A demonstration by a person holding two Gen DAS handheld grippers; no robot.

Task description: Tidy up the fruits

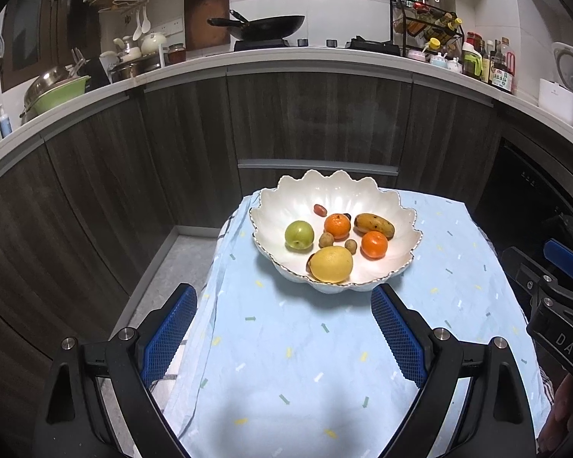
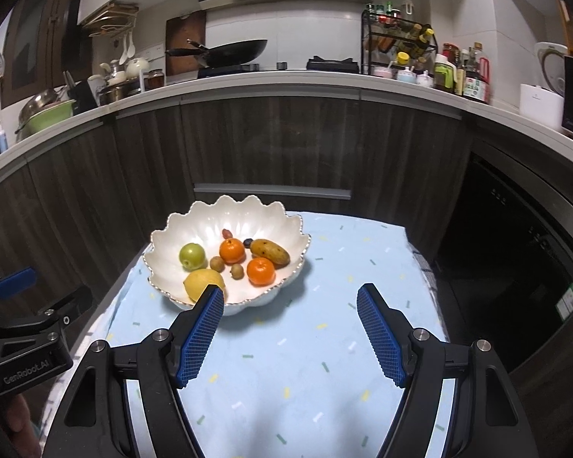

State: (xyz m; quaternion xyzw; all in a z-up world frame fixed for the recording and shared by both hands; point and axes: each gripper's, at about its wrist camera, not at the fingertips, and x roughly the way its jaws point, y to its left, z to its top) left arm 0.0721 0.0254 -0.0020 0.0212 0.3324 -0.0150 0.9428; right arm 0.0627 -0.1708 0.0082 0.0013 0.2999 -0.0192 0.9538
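Fruit fills a white scalloped bowl with a thin metallic rim, shaped like an open flower. It stands on a pale blue tablecloth sprinkled with small coloured dashes, close to the cloth's far edge and toward its far left corner.

In the bowl lie a yellow lemon at the near rim, a green apple on the left, two oranges, a brown-spotted yellowish fruit at the right, two small tan round fruits in the middle, and a small red fruit toward the far side. A tiny dark fruit shows beside the spotted one.

Left gripper hangs above the near part of the cloth, jaws spread wide, blue ribbed pads bare. Right gripper has its jaws parted too, nothing between them; in its own view the left pad overlaps the lemon, though contact cannot be judged.

Readable writing: "GenRobot.AI" on the left gripper's body in the right wrist view, and "DAS" on the right gripper's body in the left wrist view
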